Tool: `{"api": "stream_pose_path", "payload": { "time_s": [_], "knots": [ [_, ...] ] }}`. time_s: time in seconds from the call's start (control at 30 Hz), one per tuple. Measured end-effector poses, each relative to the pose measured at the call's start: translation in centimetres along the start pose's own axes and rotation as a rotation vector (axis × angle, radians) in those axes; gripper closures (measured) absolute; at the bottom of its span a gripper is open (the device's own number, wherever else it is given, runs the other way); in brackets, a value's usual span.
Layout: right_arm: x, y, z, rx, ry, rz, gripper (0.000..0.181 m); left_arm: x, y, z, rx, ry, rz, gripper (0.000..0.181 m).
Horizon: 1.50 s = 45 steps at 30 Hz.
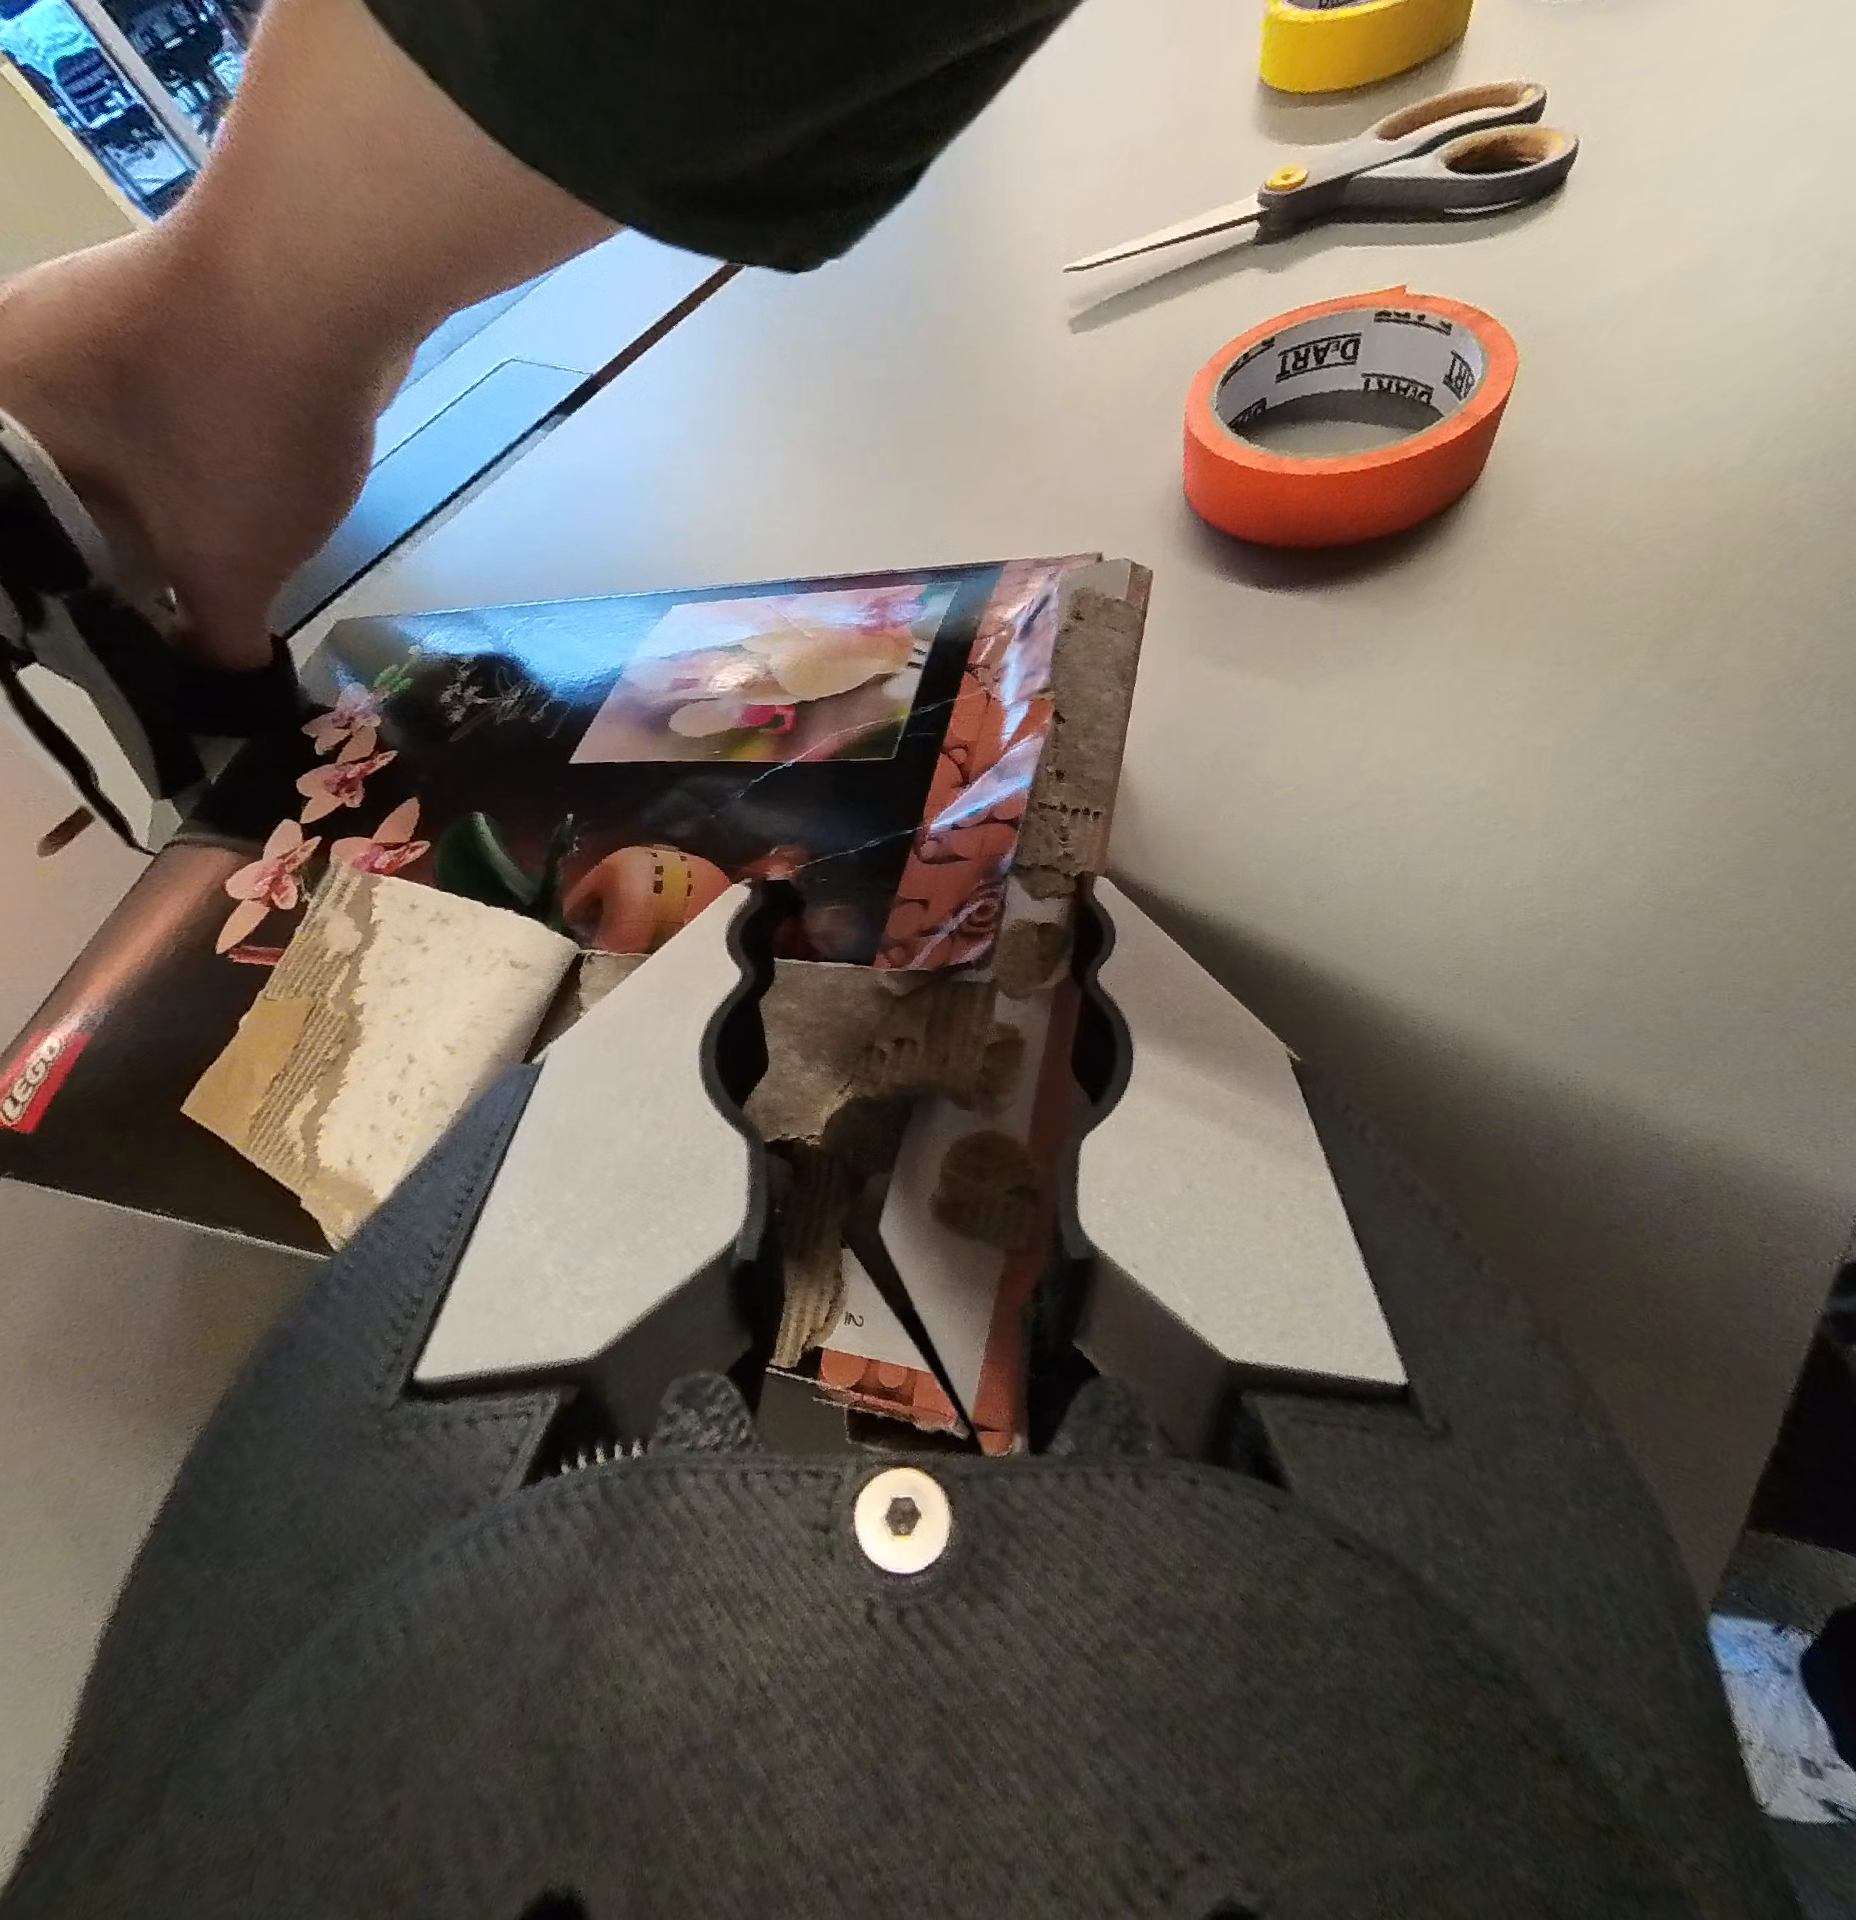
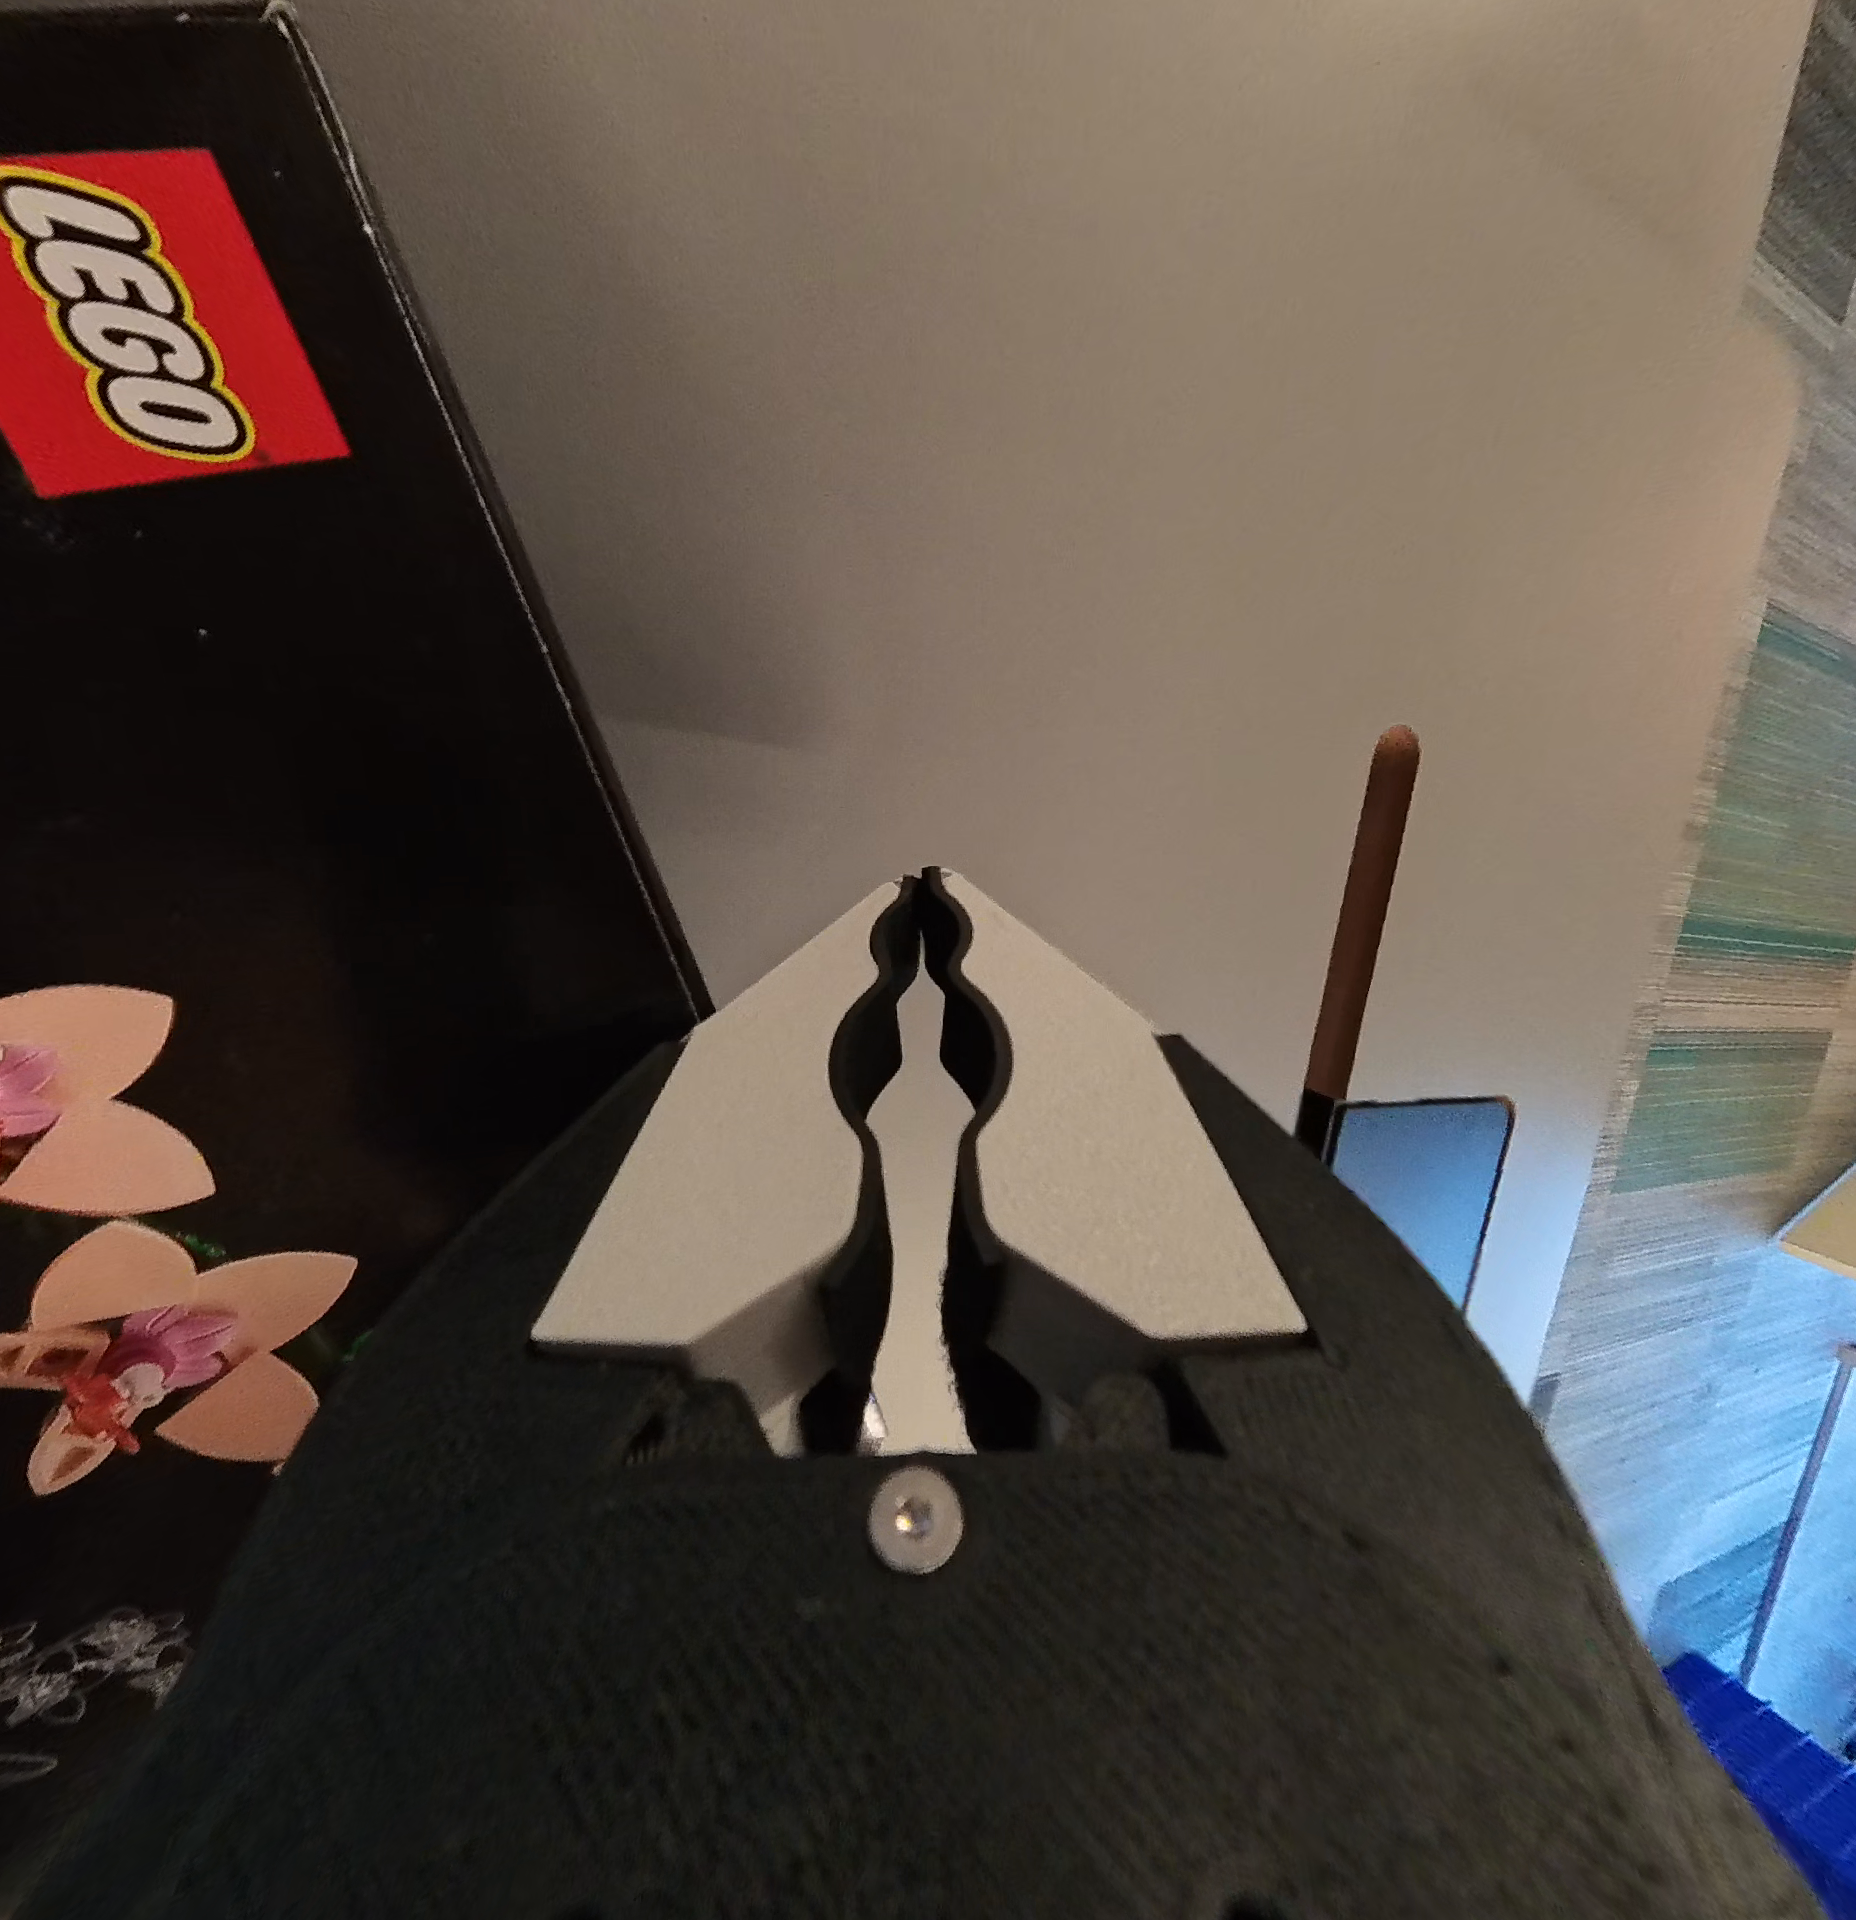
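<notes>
The left gripper (image 1: 919,914) stands partly open, its two grey fingers (image 1: 633,1174) set on either side of the torn end of a black printed box (image 1: 633,748). The ragged cardboard flaps (image 1: 903,1122) of that end lie in the gap between the jaws; whether the pads press on the cardboard cannot be told. The box lies flat on the grey counter (image 1: 1423,831), with pink flowers printed on its upper face and a red logo patch at its near-left corner. A torn strip of its outer layer (image 1: 384,1039) curls up beside the left finger. At the far-left end of the box, a person's hand (image 1: 176,416) grips the handle of the other gripper, which meets the box edge there. An orange tape roll (image 1: 1350,426) lies on the counter to the right, well apart from the box. Beyond it lie scissors (image 1: 1350,177) with grey handles, blades closed, and a yellow tape roll (image 1: 1350,42) at the top edge. In the right wrist view, the right gripper (image 2: 926,878) has its fingertips brought together with nothing between them. The same box (image 2: 280,779) lies just to its left, touching the gripper body. A brown rod (image 2: 1360,935) rises on the right, next to a dark glossy panel (image 2: 1412,1195).
</notes>
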State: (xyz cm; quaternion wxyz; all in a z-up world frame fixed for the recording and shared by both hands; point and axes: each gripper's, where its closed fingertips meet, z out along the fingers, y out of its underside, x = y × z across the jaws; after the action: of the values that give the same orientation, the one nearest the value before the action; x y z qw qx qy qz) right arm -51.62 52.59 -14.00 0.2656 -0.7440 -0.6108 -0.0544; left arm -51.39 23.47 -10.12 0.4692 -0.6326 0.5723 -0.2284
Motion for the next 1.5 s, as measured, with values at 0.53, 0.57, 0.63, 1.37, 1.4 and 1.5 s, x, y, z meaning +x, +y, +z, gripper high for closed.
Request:
{"api": "stream_pose_path", "payload": {
  "time_s": [0.53,0.57,0.63,1.37,1.4,1.5],
  "knots": [
    [4.4,-0.4,-7.2,0.193,0.426,0.110,0.181,0.2,-0.1,-0.5,0.058,0.053,-0.019,0.136],
    [4.7,-0.9,-10.0,0.282,0.453,0.195,0.181,0.0,-0.2,-0.5,0.063,0.050,-0.025,0.141],
    [3.0,-1.1,-15.4,0.477,0.420,0.355,0.174,-0.4,-0.4,-0.3,0.072,0.033,-0.058,0.143],
    [-20.0,12.2,-16.6,0.609,0.038,1.715,0.129,-12.6,-6.7,0.1,0.259,-0.066,-0.388,0.115],
    [-20.0,12.2,-16.6,0.623,0.027,1.732,0.130,-13.7,-7.7,-0.9,0.339,0.038,-0.438,0.124],
    [-19.5,12.3,-17.2,0.644,0.020,1.752,0.131,-19.9,-5.3,-1.8,0.271,-0.057,-0.420,0.128]
  ]
}}
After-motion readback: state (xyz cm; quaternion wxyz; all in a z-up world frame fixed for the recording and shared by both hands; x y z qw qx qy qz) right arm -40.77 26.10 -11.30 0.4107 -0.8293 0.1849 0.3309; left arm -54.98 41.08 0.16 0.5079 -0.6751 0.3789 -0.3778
